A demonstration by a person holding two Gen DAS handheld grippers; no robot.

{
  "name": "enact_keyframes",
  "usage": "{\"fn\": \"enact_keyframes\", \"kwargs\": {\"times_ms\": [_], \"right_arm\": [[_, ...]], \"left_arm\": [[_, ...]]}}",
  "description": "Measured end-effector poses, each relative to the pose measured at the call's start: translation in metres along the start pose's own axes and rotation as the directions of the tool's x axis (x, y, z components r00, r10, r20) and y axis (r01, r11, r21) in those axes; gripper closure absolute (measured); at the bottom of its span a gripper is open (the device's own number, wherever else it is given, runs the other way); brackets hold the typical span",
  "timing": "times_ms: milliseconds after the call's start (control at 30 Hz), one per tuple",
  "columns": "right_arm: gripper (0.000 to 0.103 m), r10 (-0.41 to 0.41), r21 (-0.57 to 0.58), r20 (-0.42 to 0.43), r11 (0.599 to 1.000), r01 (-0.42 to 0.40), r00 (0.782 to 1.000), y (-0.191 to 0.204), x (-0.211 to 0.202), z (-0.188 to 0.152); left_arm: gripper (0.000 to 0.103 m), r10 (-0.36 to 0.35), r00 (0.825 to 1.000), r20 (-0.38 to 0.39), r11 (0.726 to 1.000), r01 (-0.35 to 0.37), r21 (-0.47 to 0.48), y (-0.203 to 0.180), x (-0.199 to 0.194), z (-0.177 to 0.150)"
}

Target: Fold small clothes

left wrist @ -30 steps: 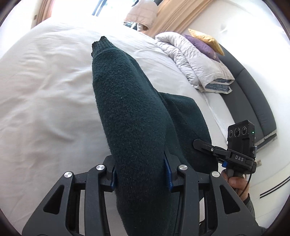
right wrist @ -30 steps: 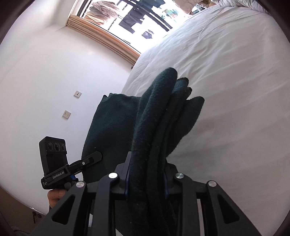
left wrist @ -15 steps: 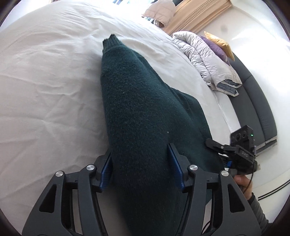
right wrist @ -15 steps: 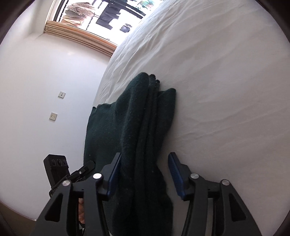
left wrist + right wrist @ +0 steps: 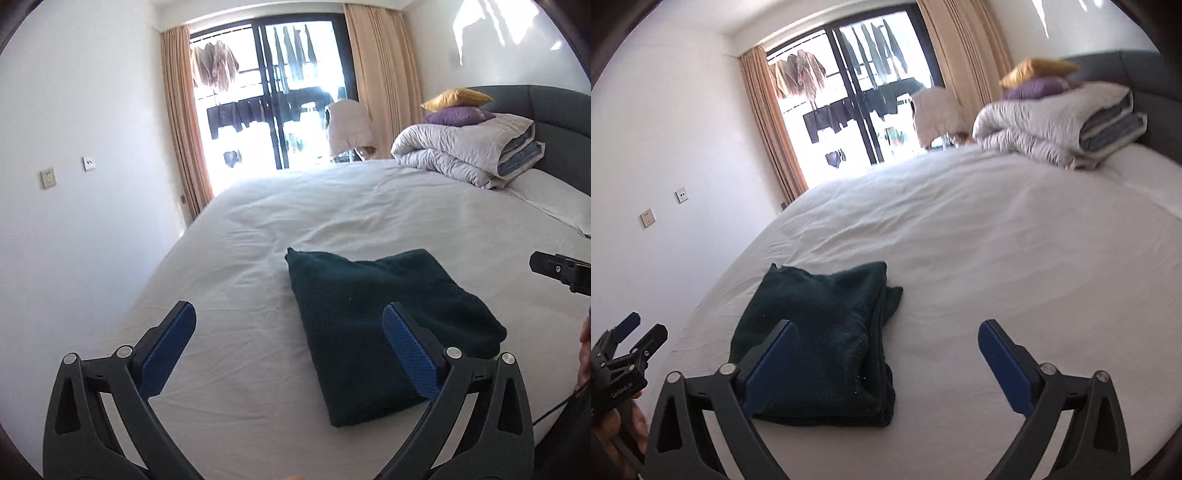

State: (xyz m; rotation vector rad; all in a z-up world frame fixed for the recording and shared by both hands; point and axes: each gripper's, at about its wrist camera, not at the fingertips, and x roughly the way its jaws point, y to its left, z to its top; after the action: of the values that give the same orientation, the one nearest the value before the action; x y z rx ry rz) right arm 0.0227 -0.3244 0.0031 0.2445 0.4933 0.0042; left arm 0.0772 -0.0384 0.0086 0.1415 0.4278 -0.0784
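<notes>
Left gripper (image 5: 288,336) and right gripper (image 5: 886,347), both spread wide and empty, above folded dark-green sweater (image 5: 384,325) on white bed (image 5: 258,229).

- Your right gripper (image 5: 565,273) is cut off by the left view's right edge.
- The duvet (image 5: 1052,125) and pillows (image 5: 1038,77) blur in your right view.
- The sweater's (image 5: 384,325) near-right corner hides behind a finger.

Daylight enters through the window (image 5: 273,99), which is overexposed to white glare, and washes out the far edge of the bed sheet (image 5: 295,177). The room is bright; shadows are soft. Fisheye distortion bends both views, with dark vignetted corners. The right wrist view shows motion blur on the folded duvet (image 5: 1052,125).
</notes>
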Motion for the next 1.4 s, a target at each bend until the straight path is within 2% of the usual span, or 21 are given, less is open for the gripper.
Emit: {"fn": "enact_keyframes", "kwargs": {"times_ms": [100, 167, 267, 333, 467, 533, 600, 733, 933, 1400], "right_arm": [[0.000, -0.035, -0.063, 0.137, 0.997, 0.044, 0.990, 0.022, -0.036, 0.004], [0.000, -0.074, -0.094, 0.183, 0.991, 0.092, 0.980, 0.035, -0.057, 0.008], [0.000, -0.043, -0.118, 0.229, 0.990, 0.072, 0.972, 0.046, -0.086, 0.012], [0.000, -0.002, -0.134, 0.203, 0.991, 0.030, 0.979, 0.051, -0.096, 0.016], [0.000, -0.057, -0.165, 0.137, 0.983, 0.079, 0.989, 0.056, -0.108, 0.013], [0.000, -0.058, -0.155, 0.095, 0.985, 0.072, 0.994, 0.053, -0.108, 0.009], [0.000, -0.068, -0.143, 0.062, 0.987, 0.077, 0.996, 0.053, -0.110, 0.005], [0.000, -0.094, -0.143, -0.003, 0.985, 0.093, 0.996, 0.054, -0.108, -0.002], [0.000, -0.096, -0.163, -0.083, 0.983, 0.081, 0.992, 0.066, -0.102, -0.013], [0.000, -0.099, -0.187, -0.160, 0.980, 0.068, 0.982, 0.073, -0.086, -0.030]], "left_arm": [[0.000, 0.057, 0.998, -0.008, 0.998, -0.057, -0.021, -0.007, -0.043, -0.001], [0.000, 0.049, 0.999, -0.007, 0.998, -0.049, -0.032, -0.013, -0.070, -0.002], [0.000, 0.050, 0.999, 0.010, 0.997, -0.050, -0.057, -0.013, -0.104, 0.001], [0.000, 0.075, 0.997, -0.007, 0.993, -0.075, -0.086, -0.008, -0.120, 0.002], [0.000, 0.056, 0.994, -0.089, 0.990, -0.067, -0.127, 0.003, -0.135, -0.006], [0.000, 0.039, 0.993, -0.112, 0.990, -0.053, -0.132, 0.005, -0.133, -0.013], [0.000, 0.052, 0.988, -0.149, 0.990, -0.070, -0.119, 0.002, -0.137, -0.022], [0.000, 0.015, 0.979, -0.206, 0.990, -0.043, -0.135, 0.004, -0.131, -0.039], [0.000, 0.010, 0.969, -0.248, 0.990, -0.045, -0.135, 0.005, -0.112, -0.050], [0.000, -0.024, 0.944, -0.328, 0.988, -0.029, -0.155, 0.009, -0.067, -0.059]]}}
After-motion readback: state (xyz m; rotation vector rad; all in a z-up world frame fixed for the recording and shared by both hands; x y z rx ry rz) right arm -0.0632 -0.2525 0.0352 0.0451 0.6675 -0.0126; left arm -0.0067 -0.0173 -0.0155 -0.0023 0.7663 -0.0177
